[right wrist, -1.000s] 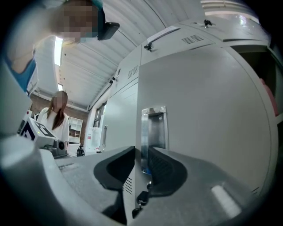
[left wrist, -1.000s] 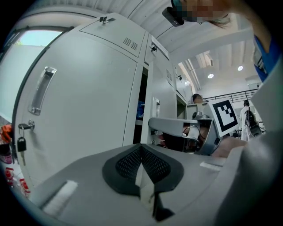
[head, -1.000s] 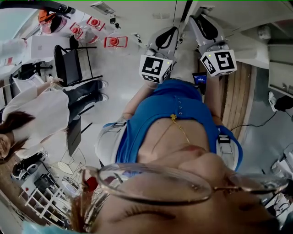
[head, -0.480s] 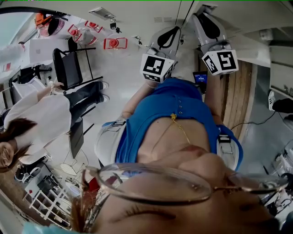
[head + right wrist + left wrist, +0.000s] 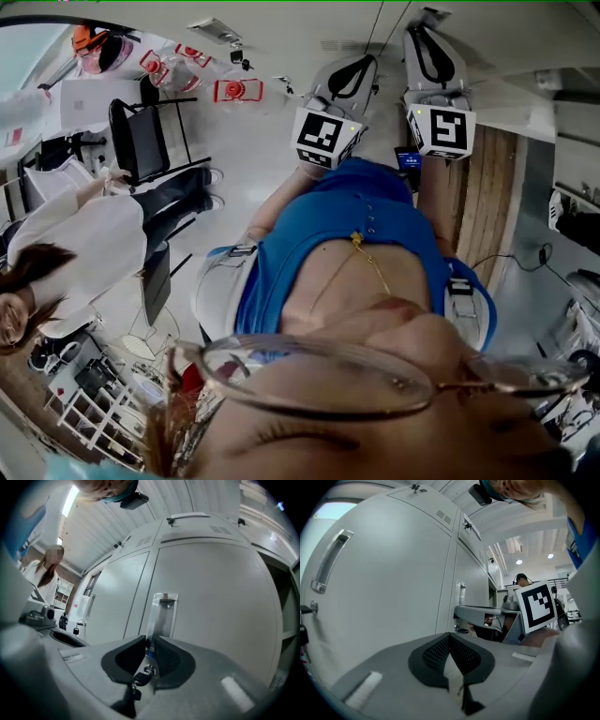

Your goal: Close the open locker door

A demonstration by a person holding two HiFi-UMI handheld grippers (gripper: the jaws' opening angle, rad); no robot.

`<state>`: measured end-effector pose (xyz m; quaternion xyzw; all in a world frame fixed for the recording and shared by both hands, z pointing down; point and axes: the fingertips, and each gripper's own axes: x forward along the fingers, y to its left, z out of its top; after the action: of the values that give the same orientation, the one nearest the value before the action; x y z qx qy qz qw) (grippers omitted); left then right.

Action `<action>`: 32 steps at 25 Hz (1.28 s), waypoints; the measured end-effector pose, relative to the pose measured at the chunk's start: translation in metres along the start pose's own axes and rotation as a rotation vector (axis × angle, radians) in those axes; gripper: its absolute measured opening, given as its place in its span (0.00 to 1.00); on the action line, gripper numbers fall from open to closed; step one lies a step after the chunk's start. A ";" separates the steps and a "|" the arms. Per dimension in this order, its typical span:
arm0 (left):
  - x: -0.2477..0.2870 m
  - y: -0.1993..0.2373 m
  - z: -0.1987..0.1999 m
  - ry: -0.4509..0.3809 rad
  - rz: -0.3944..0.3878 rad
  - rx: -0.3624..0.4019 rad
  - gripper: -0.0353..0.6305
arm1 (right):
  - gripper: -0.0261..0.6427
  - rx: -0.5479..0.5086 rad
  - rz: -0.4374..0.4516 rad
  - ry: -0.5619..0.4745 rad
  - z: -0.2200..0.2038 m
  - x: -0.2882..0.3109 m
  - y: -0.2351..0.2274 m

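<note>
The right gripper (image 5: pixel 151 641) is closing its jaws to a narrow gap around the lower end of the shiny metal bar handle (image 5: pixel 163 613) on the pale grey metal locker door (image 5: pixel 220 597) directly ahead. The left gripper (image 5: pixel 450 638) has its jaws together and empty, facing neighbouring grey lockers (image 5: pixel 393 573).

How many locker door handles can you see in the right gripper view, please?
2. The near handle is on the nearest door, at the centre of the view. The far handle is on a door farther left. Others may be hidden.
</note>
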<state>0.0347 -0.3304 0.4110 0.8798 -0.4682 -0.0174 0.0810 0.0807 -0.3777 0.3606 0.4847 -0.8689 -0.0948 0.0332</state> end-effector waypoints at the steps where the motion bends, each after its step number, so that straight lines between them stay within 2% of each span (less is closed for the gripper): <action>1: -0.001 0.001 0.000 -0.001 0.002 0.000 0.05 | 0.13 -0.011 -0.010 0.002 0.000 0.000 0.000; 12: -0.012 -0.001 0.006 -0.027 0.026 -0.003 0.05 | 0.13 0.009 -0.070 0.003 -0.002 -0.010 -0.009; 14: -0.016 0.000 0.006 -0.029 0.038 0.004 0.05 | 0.05 0.022 -0.099 0.001 -0.004 -0.012 -0.017; 21: -0.019 -0.004 0.009 -0.038 0.041 0.002 0.05 | 0.04 0.049 -0.106 0.015 -0.005 -0.014 -0.020; 32: -0.021 -0.021 0.017 -0.061 0.033 0.007 0.05 | 0.04 0.049 -0.016 0.029 0.001 -0.041 0.007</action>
<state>0.0380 -0.3038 0.3895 0.8713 -0.4847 -0.0414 0.0638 0.0965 -0.3399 0.3623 0.4936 -0.8665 -0.0666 0.0332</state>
